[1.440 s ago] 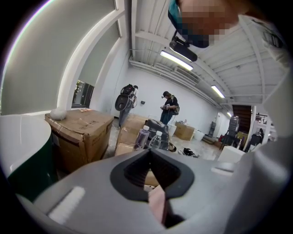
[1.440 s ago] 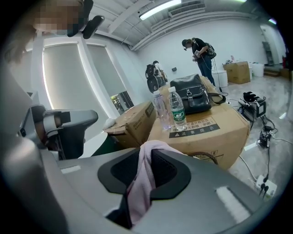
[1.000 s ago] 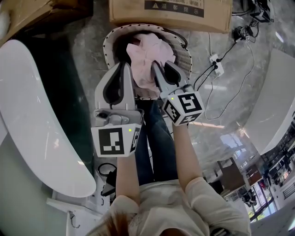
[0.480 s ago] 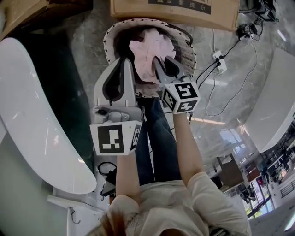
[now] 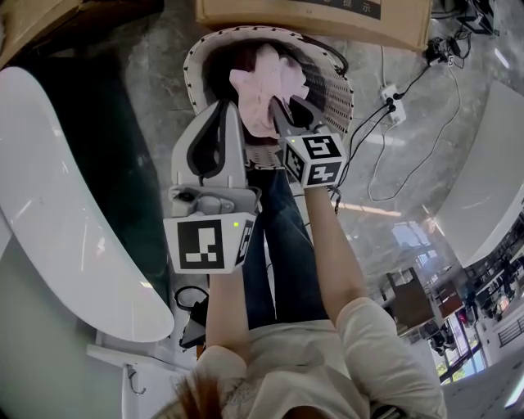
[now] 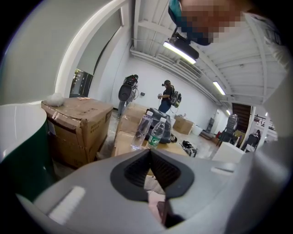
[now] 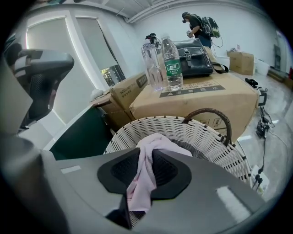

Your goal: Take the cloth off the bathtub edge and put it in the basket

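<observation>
The pink cloth [image 5: 268, 88] hangs bunched over the mouth of the white woven basket [image 5: 332, 74], which stands on the floor ahead of me. My right gripper [image 5: 275, 108] is shut on the cloth. In the right gripper view the cloth [image 7: 145, 176] runs down between the dark pads [image 7: 169, 171], with the basket [image 7: 201, 137] right below. My left gripper [image 5: 227, 112] hovers beside it on the left, at the basket's near rim, shut with nothing held. In the left gripper view its jaws [image 6: 149, 153] meet at the tip. The white bathtub [image 5: 57, 229] curves along the left.
A cardboard box [image 5: 315, 15] stands just behind the basket, carrying water bottles [image 7: 171, 57] and a black bag [image 7: 194, 51]. A power strip with cables [image 5: 386, 114] lies on the marble floor to the right. The tub's dark green side [image 7: 80, 132] is left of the basket.
My right gripper has sunk with the cloth towards the basket's inside, and the cloth now hangs lower over it. The left gripper has hardly shifted.
</observation>
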The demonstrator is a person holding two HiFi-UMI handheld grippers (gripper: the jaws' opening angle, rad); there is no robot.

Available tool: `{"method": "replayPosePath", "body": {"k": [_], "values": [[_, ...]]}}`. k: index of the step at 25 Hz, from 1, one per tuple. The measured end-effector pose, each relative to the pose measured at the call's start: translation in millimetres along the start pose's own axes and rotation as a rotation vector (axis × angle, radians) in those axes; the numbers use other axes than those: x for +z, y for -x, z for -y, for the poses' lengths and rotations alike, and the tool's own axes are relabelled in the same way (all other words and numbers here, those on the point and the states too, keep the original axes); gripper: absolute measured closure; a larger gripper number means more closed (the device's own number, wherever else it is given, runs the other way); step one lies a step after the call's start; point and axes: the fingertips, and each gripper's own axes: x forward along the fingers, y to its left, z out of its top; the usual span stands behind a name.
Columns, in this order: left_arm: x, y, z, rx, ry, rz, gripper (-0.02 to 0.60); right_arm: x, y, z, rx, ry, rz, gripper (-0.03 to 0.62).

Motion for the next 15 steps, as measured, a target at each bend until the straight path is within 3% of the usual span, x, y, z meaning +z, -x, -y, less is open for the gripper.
{"method": "replayPosePath", "body": {"k": [15], "values": [[-23.6, 4.5, -14.3, 0.008, 0.03, -0.046, 0.532, -35.8, -49.4, 11.3, -0.059, 0.005, -0.073, 0.523]]}}
